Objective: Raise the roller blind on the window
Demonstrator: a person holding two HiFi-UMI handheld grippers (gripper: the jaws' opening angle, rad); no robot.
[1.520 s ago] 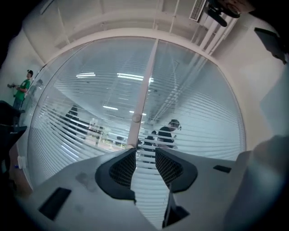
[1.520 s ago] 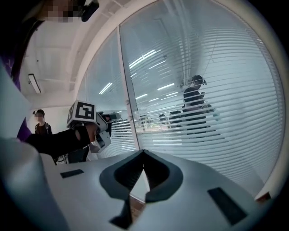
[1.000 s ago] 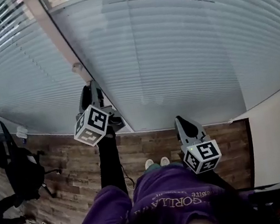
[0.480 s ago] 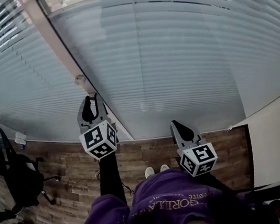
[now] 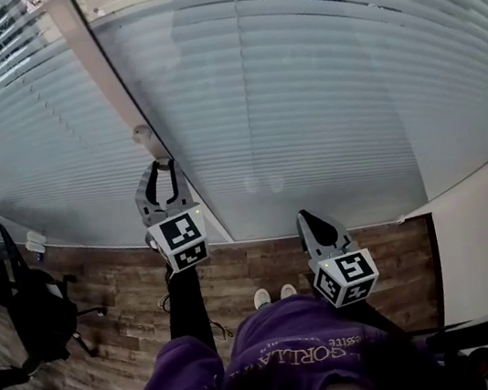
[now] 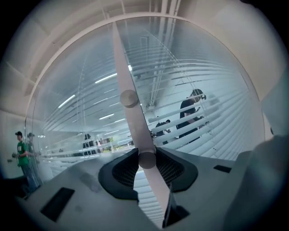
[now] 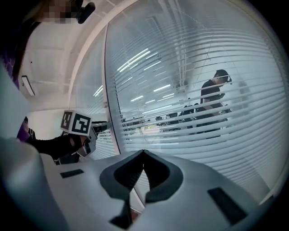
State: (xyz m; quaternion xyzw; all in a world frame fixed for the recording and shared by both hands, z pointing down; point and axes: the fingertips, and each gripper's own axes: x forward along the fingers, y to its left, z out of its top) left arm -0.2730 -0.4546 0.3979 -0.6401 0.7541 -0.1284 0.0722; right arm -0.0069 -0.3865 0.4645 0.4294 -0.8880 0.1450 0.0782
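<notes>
Alignment decides this step. The left claw stands wide open astride the lower knob on the pale frame post; whether it touches the knob I cannot tell. A second knob sits higher on the post. The slatted blind hangs fully down behind the glass, right of the post. Centre the knob between the jaws, close squarely, then turn without levering sideways, or the grip will likely slip. The right claw is closed on nothing, low near the glass.
</notes>
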